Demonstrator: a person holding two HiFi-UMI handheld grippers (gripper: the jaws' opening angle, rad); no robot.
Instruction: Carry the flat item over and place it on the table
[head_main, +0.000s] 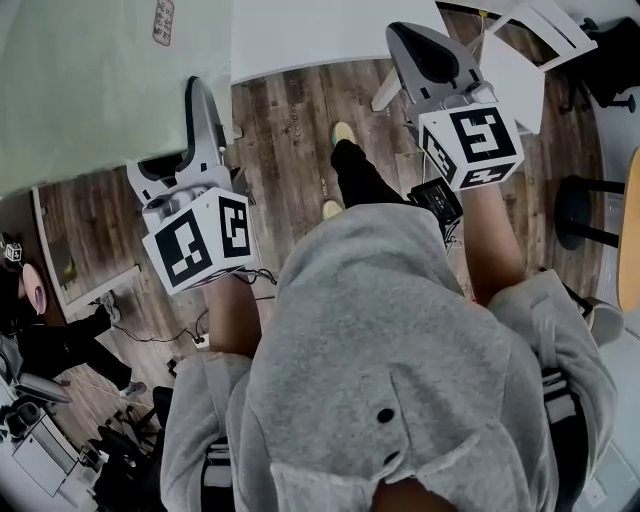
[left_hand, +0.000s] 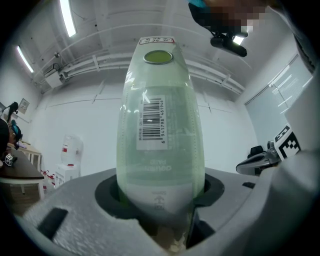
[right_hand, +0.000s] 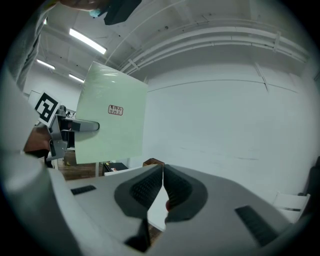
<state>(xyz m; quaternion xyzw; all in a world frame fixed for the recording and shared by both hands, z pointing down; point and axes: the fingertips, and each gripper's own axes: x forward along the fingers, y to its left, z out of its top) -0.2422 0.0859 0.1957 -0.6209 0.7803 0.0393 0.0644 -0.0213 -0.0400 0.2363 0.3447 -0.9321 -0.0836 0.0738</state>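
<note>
The flat item (head_main: 90, 90) is a large pale green sheet-like pack with a small label, filling the head view's top left. My left gripper (head_main: 200, 100) is shut on its edge. In the left gripper view the pack (left_hand: 160, 125) stands upright between the jaws, its barcode facing the camera. The right gripper view shows the pack (right_hand: 112, 120) off to the left, held out by the left gripper (right_hand: 75, 127). My right gripper (head_main: 412, 38) is shut with nothing in it, its pads meeting at the tip (right_hand: 162, 170), and it hangs over the near edge of the white table (head_main: 320, 35).
A white chair (head_main: 530, 50) stands at the table's right. A dark round stool (head_main: 580, 210) is further right. Cables and equipment (head_main: 60, 420) lie on the wooden floor at lower left. The person's feet (head_main: 342, 135) are on the floor before the table.
</note>
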